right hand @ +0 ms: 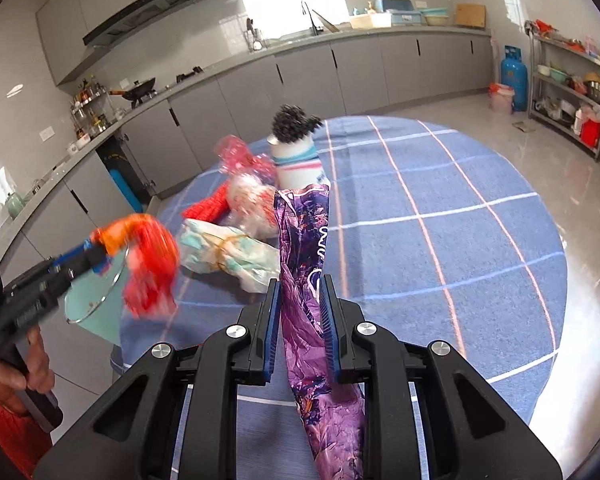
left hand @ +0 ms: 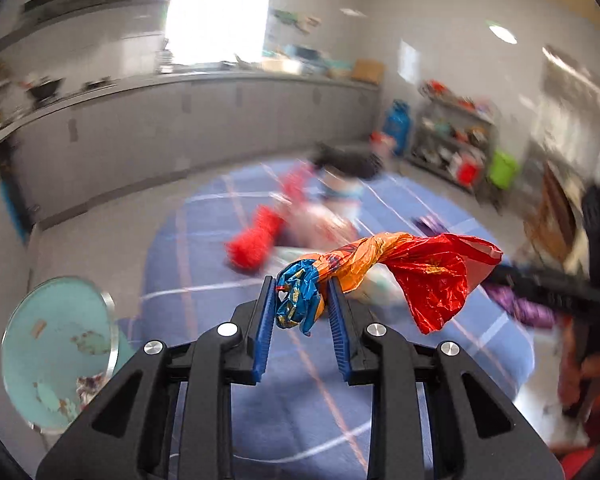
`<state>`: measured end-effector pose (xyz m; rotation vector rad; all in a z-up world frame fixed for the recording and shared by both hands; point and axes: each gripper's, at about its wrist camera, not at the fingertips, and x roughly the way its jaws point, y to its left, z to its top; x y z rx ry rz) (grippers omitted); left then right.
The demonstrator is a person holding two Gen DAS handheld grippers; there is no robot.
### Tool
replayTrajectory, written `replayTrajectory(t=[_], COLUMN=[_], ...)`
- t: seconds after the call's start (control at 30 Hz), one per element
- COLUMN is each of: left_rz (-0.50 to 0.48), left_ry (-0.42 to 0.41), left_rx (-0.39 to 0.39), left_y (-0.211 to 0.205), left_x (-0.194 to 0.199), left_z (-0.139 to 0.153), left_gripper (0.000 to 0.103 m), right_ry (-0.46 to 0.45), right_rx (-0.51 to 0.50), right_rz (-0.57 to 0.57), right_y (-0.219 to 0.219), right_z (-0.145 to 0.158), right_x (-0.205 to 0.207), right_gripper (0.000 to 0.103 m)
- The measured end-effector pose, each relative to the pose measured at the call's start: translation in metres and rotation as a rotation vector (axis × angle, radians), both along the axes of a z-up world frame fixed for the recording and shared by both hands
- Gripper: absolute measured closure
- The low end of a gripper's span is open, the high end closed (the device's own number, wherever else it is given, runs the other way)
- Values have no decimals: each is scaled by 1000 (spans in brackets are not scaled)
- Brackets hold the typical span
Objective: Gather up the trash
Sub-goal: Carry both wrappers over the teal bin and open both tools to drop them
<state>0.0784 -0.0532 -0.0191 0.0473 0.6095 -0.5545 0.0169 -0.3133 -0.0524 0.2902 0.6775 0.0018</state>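
Left gripper [left hand: 302, 294] was pinched on a crumpled orange-red-blue snack wrapper [left hand: 384, 270], most of it hanging out past the blue pads [left hand: 263, 332], held in the air above the near-left edge of the blue checked tablecloth [right hand: 440, 216]. Right gripper [right hand: 300, 300] was clamped on a long purple foil wrapper [right hand: 306, 248], strip running up between the jaws and down under the gripper, over the near side of the same cloth. Teal bin [left hand: 56, 350] sat off the left edge of the cloth, below the left gripper, with scraps visible inside. Neither held piece was in the bin yet. Left on the cloth: a white-and-teal packet with a rubber band [right hand: 228, 254] just left of the purple wrapper, a clear pink-printed bag [right hand: 252, 200] beyond it, something red and knitted [right hand: 208, 206] to that bag's left, and an upright white cylinder with a dark bristly top [right hand: 294, 140] further toward the middle. Judged as partway: two pieces in hand, several still to collect. Left view was motion-blurred.
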Motion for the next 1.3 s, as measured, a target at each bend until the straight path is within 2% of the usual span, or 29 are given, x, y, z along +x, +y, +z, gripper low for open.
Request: replayTrajectory(t=[0.13,0.23,0.53,0.93,1.3], left_rz=[140,217,371,515,725], left_ry=[-1,-15,-54,-21,-23], left_rx=[-34,-18,-15,-9,46], left_y=[27,40,82,128,185], left_x=[7,4,4,12,23], left_z=[2,3,7,-1,-11], left_gripper=[77,77,77,77,76], right_ry=[-38,-61,-74,-86,-81], right_rx=[15,25,17,-4,-14], right_rz=[26,55,159,274,352], right_y=[20,44,99,166,228], right_z=[8,12,20,26,24], right_x=[7,19,51,78,106], right_gripper=[82,82,82,82,82])
